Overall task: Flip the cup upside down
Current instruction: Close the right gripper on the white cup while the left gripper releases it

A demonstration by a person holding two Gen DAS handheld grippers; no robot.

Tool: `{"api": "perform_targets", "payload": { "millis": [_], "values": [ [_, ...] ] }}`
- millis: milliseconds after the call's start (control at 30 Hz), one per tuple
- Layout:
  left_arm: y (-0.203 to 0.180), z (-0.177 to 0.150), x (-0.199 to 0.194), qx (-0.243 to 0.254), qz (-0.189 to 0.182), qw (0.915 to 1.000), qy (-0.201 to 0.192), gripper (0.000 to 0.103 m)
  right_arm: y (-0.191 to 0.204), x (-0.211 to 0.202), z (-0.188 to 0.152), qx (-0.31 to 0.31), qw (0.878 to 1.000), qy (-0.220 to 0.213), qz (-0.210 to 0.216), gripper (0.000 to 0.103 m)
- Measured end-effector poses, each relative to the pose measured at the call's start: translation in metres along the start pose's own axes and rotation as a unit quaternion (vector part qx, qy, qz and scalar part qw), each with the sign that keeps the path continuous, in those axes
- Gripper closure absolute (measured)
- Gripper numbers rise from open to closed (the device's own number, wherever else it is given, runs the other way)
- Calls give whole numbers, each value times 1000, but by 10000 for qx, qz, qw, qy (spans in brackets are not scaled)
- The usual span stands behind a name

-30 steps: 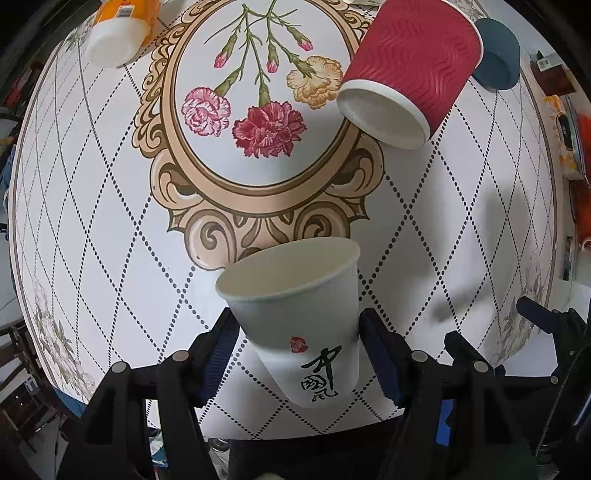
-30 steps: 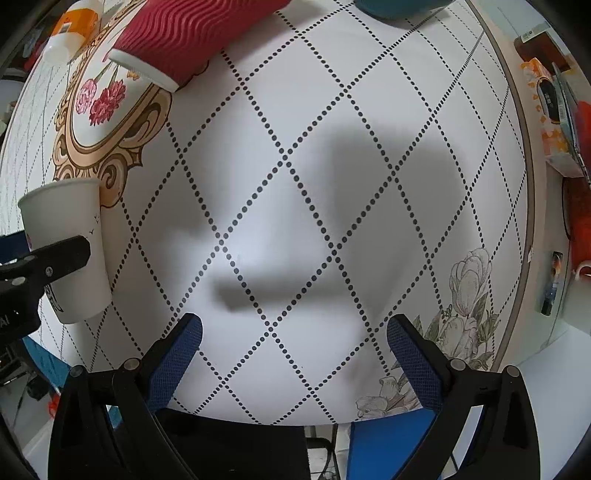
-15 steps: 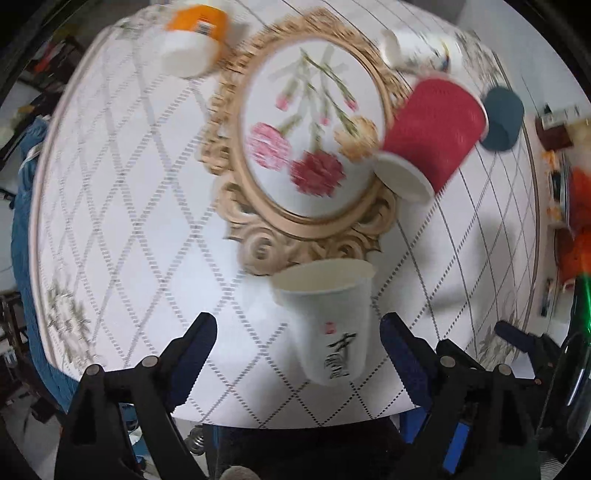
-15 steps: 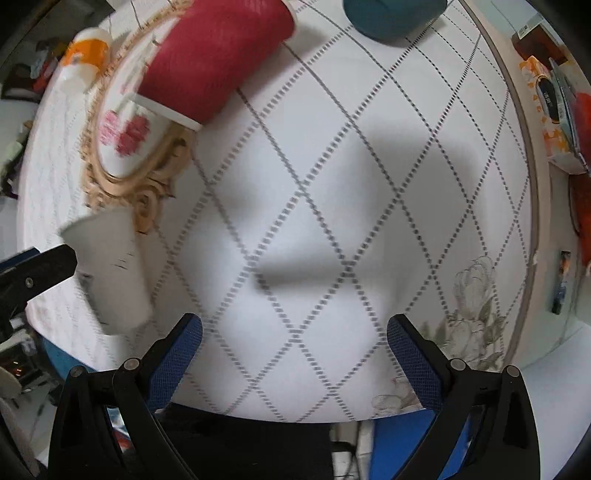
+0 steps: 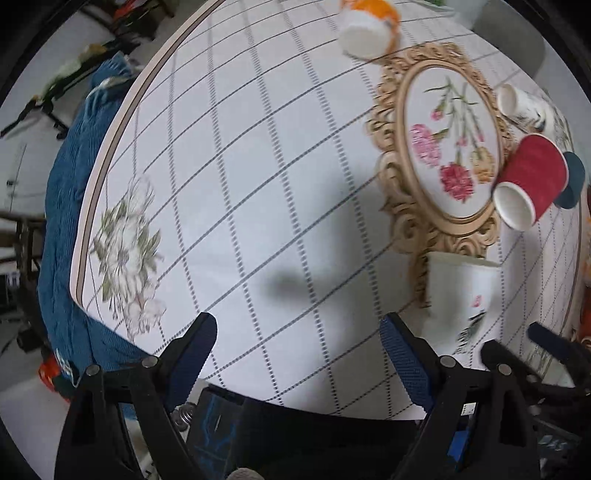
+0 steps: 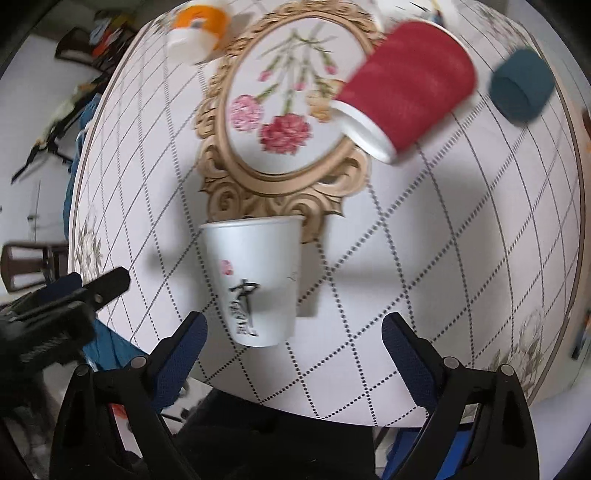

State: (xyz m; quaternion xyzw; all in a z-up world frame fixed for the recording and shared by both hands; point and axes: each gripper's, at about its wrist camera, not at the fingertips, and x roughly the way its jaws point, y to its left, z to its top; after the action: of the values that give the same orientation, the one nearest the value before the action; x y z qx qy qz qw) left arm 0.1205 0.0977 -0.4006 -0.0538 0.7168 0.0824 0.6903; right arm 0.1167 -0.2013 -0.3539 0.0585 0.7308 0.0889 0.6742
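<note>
A white paper cup (image 6: pixel 255 280) with black calligraphy stands upright, mouth up, near the table's front edge, just below the gold oval frame print. It also shows in the left wrist view (image 5: pixel 458 295) at the right. My right gripper (image 6: pixel 293 341) is open and empty, its fingers on either side of the cup's base and not touching it. My left gripper (image 5: pixel 297 341) is open and empty, over bare tablecloth to the left of the cup.
A red ribbed cup (image 6: pixel 402 85) lies on its side at the back right, next to a teal cup (image 6: pixel 521 85). An orange-and-white cup (image 6: pixel 197 27) lies at the back left. A small white cup (image 5: pixel 524 107) lies behind the red one. The table's front edge (image 5: pixel 295 398) is close.
My left gripper let go of the white cup and swung left, away from it. My right gripper moved left until the cup stands between its open fingers.
</note>
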Motion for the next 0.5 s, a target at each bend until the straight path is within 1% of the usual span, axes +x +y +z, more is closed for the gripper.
{"api": "perform_targets", "payload": {
  "millis": [133,233,267,333,367,400,433,467,500],
  "values": [
    [18,-9,4,-162,-5,9999,-34,13,17,-11,6,-474,9984,-27,-318,6],
    [28,-12,4,-249,23,9996,-124,13,33,-22,7,-1186,9901,-38,-749,6],
    [31,-12,5,-261,35,9995,-154,13,40,-25,7,-1505,9843,-62,-918,6],
    [36,-14,7,-279,97,9994,-206,13,59,-31,4,-2354,9618,-192,-1386,6],
    [38,-14,8,-285,113,9993,-228,13,68,-36,0,-2806,9450,-310,-1651,6],
    [40,-15,9,-292,131,9992,-236,13,80,-39,-5,-3366,9206,-427,-1933,6],
    [42,-16,12,-301,140,9992,-215,13,91,-40,-12,-4001,8877,-516,-2218,6],
    [43,-16,14,-318,122,9992,-187,13,101,-41,-20,-4566,8521,-580,-2492,6],
    [44,-17,18,-348,88,9992,-156,13,110,-37,-30,-5154,8073,-639,-2802,6]
  ]
}}
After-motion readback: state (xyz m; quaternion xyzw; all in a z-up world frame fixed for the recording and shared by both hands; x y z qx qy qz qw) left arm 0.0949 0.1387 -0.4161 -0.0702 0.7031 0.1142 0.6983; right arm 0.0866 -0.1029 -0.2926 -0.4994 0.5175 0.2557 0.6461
